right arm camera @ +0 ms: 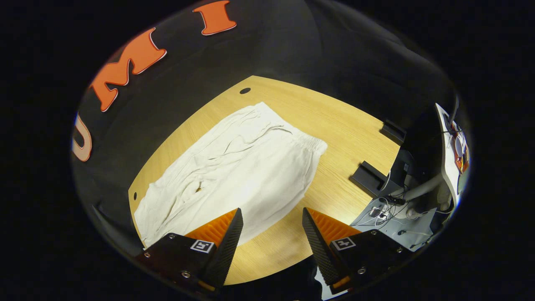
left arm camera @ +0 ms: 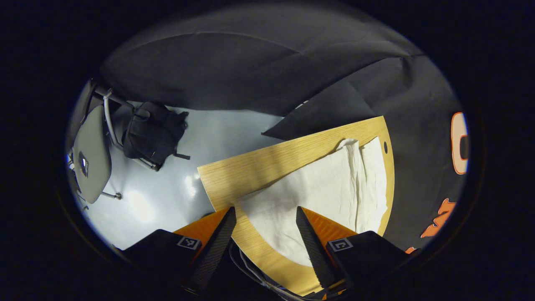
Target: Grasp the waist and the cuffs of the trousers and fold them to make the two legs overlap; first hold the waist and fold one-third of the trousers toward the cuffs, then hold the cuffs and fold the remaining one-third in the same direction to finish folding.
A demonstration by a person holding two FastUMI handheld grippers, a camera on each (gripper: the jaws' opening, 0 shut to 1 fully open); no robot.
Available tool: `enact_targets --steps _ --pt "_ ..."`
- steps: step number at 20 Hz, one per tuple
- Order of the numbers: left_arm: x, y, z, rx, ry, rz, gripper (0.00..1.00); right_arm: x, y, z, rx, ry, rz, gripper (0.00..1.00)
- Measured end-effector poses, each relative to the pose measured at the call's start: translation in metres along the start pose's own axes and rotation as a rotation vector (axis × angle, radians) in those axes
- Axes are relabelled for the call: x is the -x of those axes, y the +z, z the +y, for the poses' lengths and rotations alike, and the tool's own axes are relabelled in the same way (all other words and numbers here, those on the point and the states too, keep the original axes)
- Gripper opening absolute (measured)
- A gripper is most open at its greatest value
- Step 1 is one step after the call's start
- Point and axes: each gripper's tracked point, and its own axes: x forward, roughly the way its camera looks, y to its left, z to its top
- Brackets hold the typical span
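Observation:
White trousers [right arm camera: 242,163] lie flat on the wooden table [right arm camera: 334,121], both legs side by side. Their gathered waist [right arm camera: 311,144] points toward the table's right side in the right gripper view, and the cuffs [right arm camera: 144,217] lie at the lower left. My right gripper [right arm camera: 271,217] hovers open above the near edge of the trousers, holding nothing. In the left gripper view the trousers [left arm camera: 326,188] spread across the table [left arm camera: 250,167], and my left gripper [left arm camera: 265,215] hangs open over their near end, empty.
Black clamps [right arm camera: 368,177] and cables sit by the table's right edge, with a monitor arm [right arm camera: 422,188] beyond. A chair [left arm camera: 90,154] and a black bag [left arm camera: 152,131] stand on the grey floor [left arm camera: 209,133] past the table's end. A small hole [right arm camera: 245,90] marks the table's far corner.

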Motion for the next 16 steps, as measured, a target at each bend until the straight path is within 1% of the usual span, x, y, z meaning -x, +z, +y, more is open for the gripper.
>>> enact_targets --steps 2,3,4,6,7,8,9,10,11,12,13,14,15,16 --pt "-0.005 0.003 -0.005 -0.003 -0.01 -0.013 0.92 -0.003 0.001 0.001 -0.036 0.028 0.008 0.87" --pt "-0.009 0.005 -0.008 -0.002 -0.013 -0.017 0.84 -0.005 -0.001 -0.002 -0.049 0.027 0.02 0.86" --pt "-0.012 0.007 -0.013 0.002 -0.03 -0.02 0.76 -0.009 -0.004 -0.007 -0.054 0.021 0.034 0.87" --pt "-0.019 0.01 -0.028 0.009 -0.083 -0.016 0.67 -0.017 -0.004 -0.014 -0.06 0.013 0.051 0.87" --pt "-0.021 0.012 -0.032 0.016 -0.095 -0.014 0.62 -0.021 -0.004 -0.017 -0.063 0.01 0.063 0.87" --pt "-0.023 0.014 -0.036 0.017 -0.103 -0.015 0.52 -0.025 -0.004 -0.02 -0.066 0.009 0.076 0.87" --pt "-0.025 0.014 -0.039 0.011 -0.115 -0.016 0.48 -0.028 -0.002 -0.023 -0.073 0.008 0.082 0.87" --pt "-0.027 0.014 -0.041 0.002 -0.125 -0.025 0.49 -0.032 -0.001 -0.027 -0.083 0.006 0.084 0.87" --pt "-0.031 0.012 -0.043 0.001 -0.125 -0.027 0.47 -0.036 0.001 -0.03 -0.094 0.006 0.087 0.87" --pt "-0.031 0.012 -0.048 0.014 -0.143 -0.034 0.3 -0.04 0.003 -0.034 -0.104 0.004 0.095 0.87" --pt "-0.033 0.009 -0.052 0.018 -0.159 -0.029 0.22 -0.044 0.006 -0.039 -0.111 0.004 0.099 0.87" --pt "-0.035 0.008 -0.05 0.018 -0.143 -0.033 0.21 -0.048 0.008 -0.044 -0.12 -0.003 0.104 0.87" --pt "-0.035 0.01 -0.053 0.031 -0.134 -0.054 0.18 -0.052 0.012 -0.05 -0.133 -0.005 0.109 0.87" --pt "-0.035 0.007 -0.055 0.014 -0.128 -0.049 0.1 -0.057 0.016 -0.054 -0.151 -0.002 0.113 0.87"
